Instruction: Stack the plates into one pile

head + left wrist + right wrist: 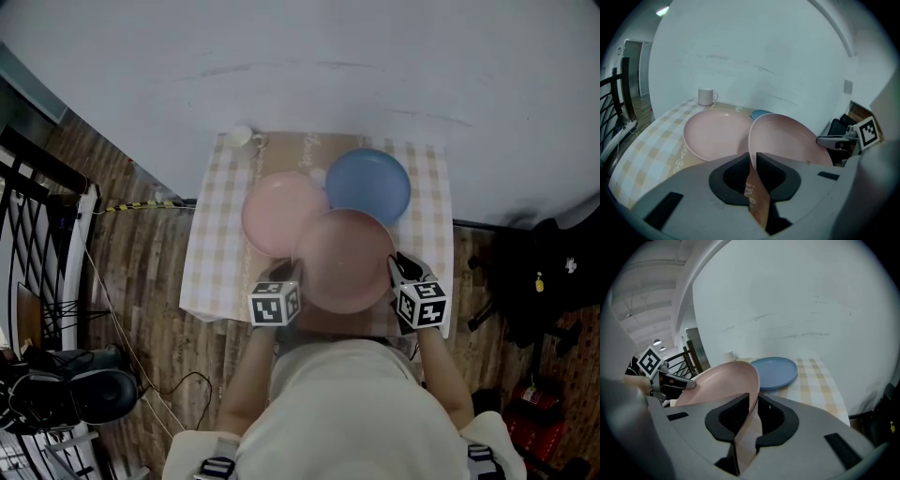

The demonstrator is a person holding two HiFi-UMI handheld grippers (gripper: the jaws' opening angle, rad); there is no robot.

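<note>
Head view, centre: left gripper and right gripper clamp the near plate; pink plate and blue plate above seemingly await stacking.

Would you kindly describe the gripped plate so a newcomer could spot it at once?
Find the checked-cloth table by the white wall. At its near edge is a pink plate, clamped at its rim by the left gripper and right gripper. Unlike the other pink plate and the blue plate lying flat, it is raised, overlapping both.

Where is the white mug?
Head view: the white ceramic mug stands at the far left corner of the checked tablecloth, behind the resting pink plate.
</note>
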